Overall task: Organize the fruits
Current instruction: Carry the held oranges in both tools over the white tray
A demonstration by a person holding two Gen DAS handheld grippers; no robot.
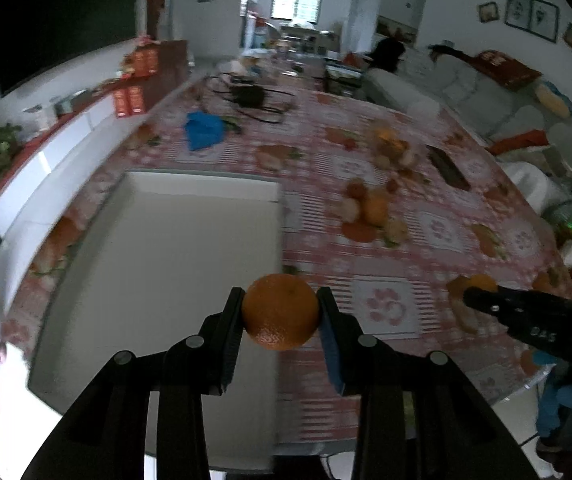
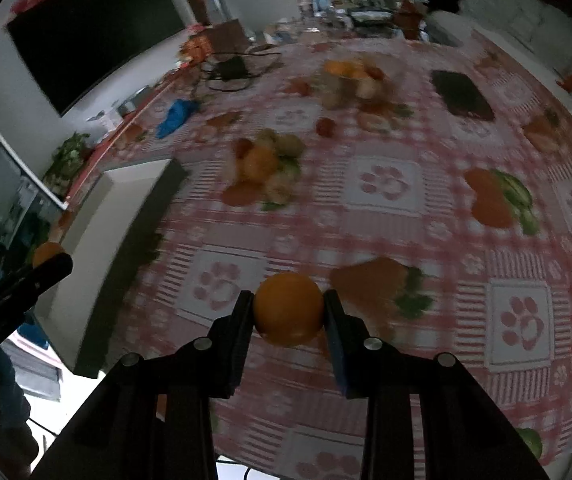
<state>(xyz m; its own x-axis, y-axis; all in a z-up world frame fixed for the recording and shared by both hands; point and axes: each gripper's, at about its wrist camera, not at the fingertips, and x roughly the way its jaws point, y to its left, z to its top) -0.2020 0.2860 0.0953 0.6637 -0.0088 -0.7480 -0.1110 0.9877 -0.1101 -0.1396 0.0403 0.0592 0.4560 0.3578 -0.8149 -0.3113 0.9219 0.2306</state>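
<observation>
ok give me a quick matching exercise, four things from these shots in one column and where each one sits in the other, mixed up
Things:
1. left claw
2. white tray
3. blue cloth
4. dark flat slab

Places or states:
A. lies crumpled near the black cables at the far side of the table
B. shut on an orange
C. lies beyond the fruit piles toward the right of the checked tablecloth
D. sits empty at the table's left side

Pairs: 1-B, 2-D, 3-A, 4-C
</observation>
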